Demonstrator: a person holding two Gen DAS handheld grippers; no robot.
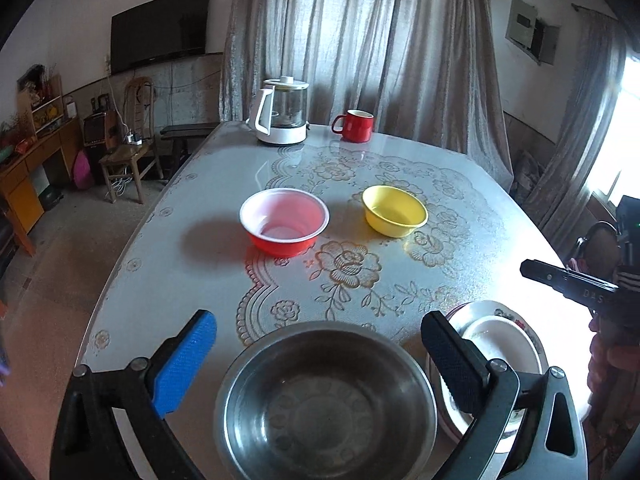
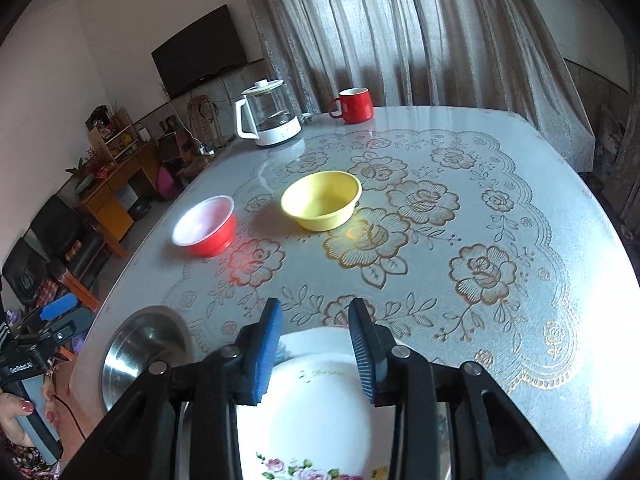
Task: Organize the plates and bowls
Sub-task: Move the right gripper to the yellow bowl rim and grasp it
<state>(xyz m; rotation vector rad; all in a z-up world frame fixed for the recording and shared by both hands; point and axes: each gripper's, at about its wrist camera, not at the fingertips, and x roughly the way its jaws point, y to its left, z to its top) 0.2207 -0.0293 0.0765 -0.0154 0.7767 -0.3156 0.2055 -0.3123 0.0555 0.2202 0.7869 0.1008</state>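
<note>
Three bowls: steel [image 1: 324, 400], red [image 1: 285, 222], yellow [image 1: 394, 211]; one kettle [image 1: 280, 110]; one mug [image 1: 355, 125]

Left tongs [image 1: 318, 354] spread wide above a steel bowl [image 1: 325, 404] at the near edge of the surface [image 1: 192, 264], stacked white plates [image 1: 496, 344] just right, red bowl [image 1: 285, 222] and yellow bowl [image 1: 394, 211] mid-surface, kettle [image 1: 280, 110] and red mug [image 1: 355, 125] far.

The left tool [image 1: 320, 348] is spread wide, one blue pad and one black pad [image 1: 452, 360] far apart, with nothing pinched between them. The right tool [image 2: 314, 344] has its pads much nearer together but with a visible gap. A hand [image 2: 18, 420] with painted nails grips the left tool's handle.
</note>
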